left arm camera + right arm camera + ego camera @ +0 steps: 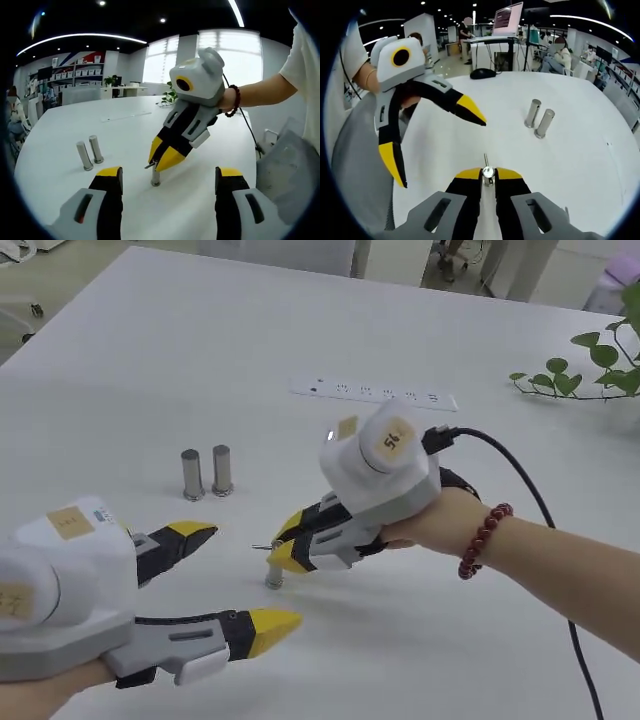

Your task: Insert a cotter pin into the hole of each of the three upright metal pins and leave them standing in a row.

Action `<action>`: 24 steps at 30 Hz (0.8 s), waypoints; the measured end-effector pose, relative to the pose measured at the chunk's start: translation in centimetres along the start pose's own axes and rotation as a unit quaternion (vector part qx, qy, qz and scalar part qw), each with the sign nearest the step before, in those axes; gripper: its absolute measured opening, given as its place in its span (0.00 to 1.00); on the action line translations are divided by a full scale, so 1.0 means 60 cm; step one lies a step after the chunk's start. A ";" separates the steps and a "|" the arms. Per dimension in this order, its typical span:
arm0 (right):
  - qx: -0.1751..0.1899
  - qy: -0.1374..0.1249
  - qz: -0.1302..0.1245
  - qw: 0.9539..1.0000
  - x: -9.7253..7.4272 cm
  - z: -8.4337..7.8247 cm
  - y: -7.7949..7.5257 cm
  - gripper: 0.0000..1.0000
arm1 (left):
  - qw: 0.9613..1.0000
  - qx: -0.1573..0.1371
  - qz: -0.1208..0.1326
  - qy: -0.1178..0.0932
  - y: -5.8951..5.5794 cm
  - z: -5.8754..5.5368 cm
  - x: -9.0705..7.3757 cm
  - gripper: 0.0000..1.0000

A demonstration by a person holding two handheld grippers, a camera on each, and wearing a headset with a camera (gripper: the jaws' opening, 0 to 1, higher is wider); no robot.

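Jaws of my right gripper (pixel 277 546): closed, tip to tip, on a cotter pin (pixel 486 161), whose thin end sticks out beyond the yellow tips. The tips sit just above the near metal pin (pixel 273 578), which stands upright on the white table (pixel 430 640). I cannot tell whether the cotter pin has entered that pin's hole.

Jaws of my left gripper (pixel 252 575): spread wide, holding nothing. In the left gripper view the near metal pin lies ahead between the two tips, touching neither.

The second metal pin (pixel 192 475) and third metal pin (pixel 222 470) stand upright, just beside each other, farther back on the table and well apart from the near one. In the right gripper view they show ahead and to the right of my closed tips.

Background: a white power strip (pixel 372 393) lies flat beyond the pins, and a leafy plant (pixel 600 365) reaches in at the table's far right edge. A black cable (pixel 530 490) runs from my right gripper across the table. A dark red bead bracelet (pixel 483 540) is on my right wrist.
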State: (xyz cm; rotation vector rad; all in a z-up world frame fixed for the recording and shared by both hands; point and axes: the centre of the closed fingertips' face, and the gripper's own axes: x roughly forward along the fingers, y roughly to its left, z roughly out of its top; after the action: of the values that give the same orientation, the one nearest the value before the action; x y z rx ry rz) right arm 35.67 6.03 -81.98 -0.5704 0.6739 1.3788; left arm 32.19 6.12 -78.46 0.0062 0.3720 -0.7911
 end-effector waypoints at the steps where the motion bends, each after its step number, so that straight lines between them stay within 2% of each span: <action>1: 0.000 0.001 0.000 1.000 0.001 0.000 -0.001 0.11 | 1.000 0.000 0.000 -0.001 0.000 0.000 0.000 0.75; 24: 0.010 0.005 0.005 1.000 0.005 -0.004 0.000 0.13 | 1.000 -0.002 0.007 0.002 0.007 -0.001 -0.010 0.76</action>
State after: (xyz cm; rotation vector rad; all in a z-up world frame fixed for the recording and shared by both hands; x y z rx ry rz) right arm 35.68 6.07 -82.35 -0.5597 0.6978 1.3776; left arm 32.06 6.82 -78.37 0.0073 0.3773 -0.7772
